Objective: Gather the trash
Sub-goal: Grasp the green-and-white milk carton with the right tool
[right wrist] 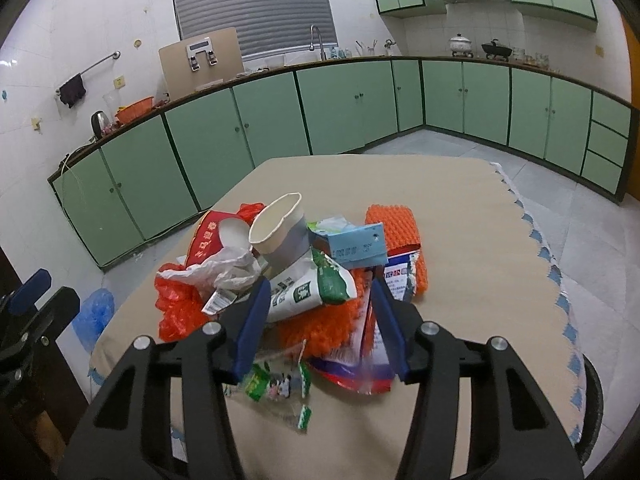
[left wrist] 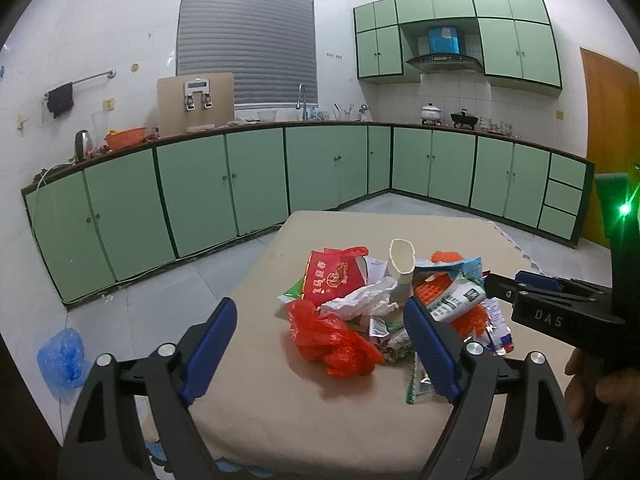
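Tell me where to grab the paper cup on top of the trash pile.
Grip the paper cup across its side wall just below the rim, coming from above and the near side. It lies tilted on top of the pile, mouth facing up and left, so the wall is exposed and nothing covers it.

The left gripper (left wrist: 316, 344) and right gripper (right wrist: 318, 320) have matt black plastic arms, bright metal pivot pins and finely textured blue pads.

The table (left wrist: 280, 400) beneath both tools carries a matt beige covering, smooth and cloth-like.

Ahead of the left gripper's fingers lies a thin, crinkled, glossy red plastic bag (left wrist: 332, 340); beyond it sits a glossy printed red packet (left wrist: 332, 280) and a crumpled white plastic bag (left wrist: 356, 300).

Ahead of the right gripper stands a matt paper cup (right wrist: 280, 232), dented at the rim. Between its fingers lie a creased green-and-white wrapper (right wrist: 312, 292) and knobbly orange foam sheet (right wrist: 396, 232).

The cabinets (left wrist: 200, 184) beyond are smooth, satin pale green.
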Motion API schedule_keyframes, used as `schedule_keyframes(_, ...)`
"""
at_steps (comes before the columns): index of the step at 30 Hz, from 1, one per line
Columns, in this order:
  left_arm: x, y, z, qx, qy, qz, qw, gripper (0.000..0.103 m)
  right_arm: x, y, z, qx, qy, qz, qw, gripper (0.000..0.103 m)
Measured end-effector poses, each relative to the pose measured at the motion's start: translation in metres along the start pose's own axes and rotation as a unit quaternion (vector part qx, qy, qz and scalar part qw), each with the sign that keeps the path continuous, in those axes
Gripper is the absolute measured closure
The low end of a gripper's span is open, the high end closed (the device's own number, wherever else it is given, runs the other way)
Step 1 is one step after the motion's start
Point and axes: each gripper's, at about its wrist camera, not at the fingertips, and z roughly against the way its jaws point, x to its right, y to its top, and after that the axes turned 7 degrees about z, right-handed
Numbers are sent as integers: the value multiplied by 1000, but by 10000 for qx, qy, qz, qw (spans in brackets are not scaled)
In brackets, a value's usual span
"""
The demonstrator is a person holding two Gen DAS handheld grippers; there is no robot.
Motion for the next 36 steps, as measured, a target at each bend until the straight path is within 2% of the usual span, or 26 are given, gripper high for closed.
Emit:
schedule_keyframes(11, -8, -2, -16, -45, 28, -3, 10000, 19, 8, 1, -36, -188, 228, -214, 9993, 53)
schedule_keyframes(12, -8, -2, -16, -48, 47, -5, 10000, 19, 7, 0, -36, -179, 269, -181, 9993, 55)
schedule_keyframes(14, -9, -2, -17, -70, 60, 19, 10000, 19, 5, -2, -35, -180, 333, -132, 9992, 67)
schedule_keyframes(26, -4, -2, -14, -105, 93, 32, 9999, 18, 4, -3, -8, 40, 721, -81, 9974, 79)
schedule_keyframes(33, -4, -4, -11, -120, 107, 42, 9999, 17, 22, 1, 7, 158, 808, -427, 9957, 83)
schedule_keyframes(36, -1, -5, -13, -144, 86, 37, 9999, 17, 23, 9, 15, 262, 912, -464, 9944, 92)
